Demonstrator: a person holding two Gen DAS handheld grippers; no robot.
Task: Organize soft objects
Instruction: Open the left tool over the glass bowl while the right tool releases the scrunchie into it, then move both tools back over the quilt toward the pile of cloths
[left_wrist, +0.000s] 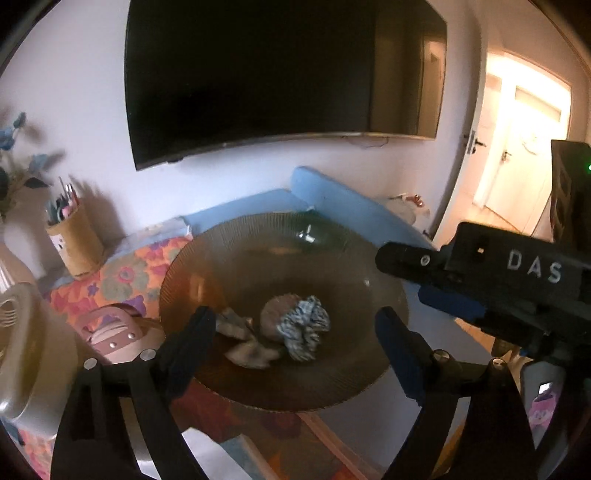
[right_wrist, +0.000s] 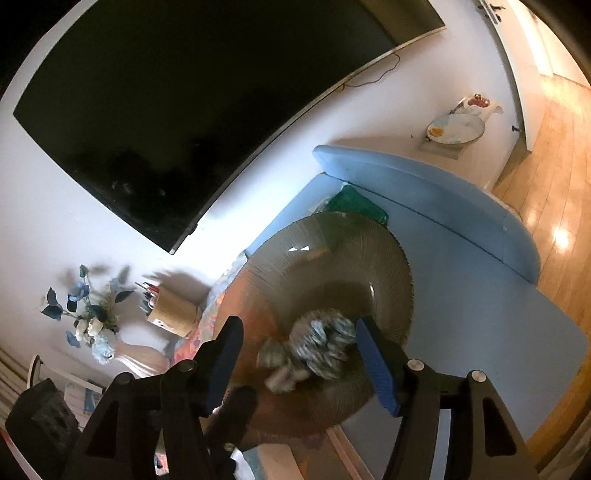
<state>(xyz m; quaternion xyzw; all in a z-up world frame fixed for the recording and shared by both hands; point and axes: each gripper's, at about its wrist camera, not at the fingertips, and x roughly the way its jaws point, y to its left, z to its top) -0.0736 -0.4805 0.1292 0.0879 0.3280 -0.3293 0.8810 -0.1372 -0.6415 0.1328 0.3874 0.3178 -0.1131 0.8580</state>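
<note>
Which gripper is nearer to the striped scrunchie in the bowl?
Right, as far as the views show. The right gripper frames the striped scrunchie, one finger nearly beside it. The left gripper is open farther back at the bowl rim.

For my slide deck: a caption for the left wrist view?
Open left gripper hovers over a ribbed amber glass bowl holding crumpled cloths.

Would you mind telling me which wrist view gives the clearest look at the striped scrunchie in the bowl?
The left wrist view: the striped scrunchie lies sharp and unobstructed in the amber glass bowl, beside grey cloth pieces. The right wrist view shows it blurred by motion, its stripes smeared.
</note>
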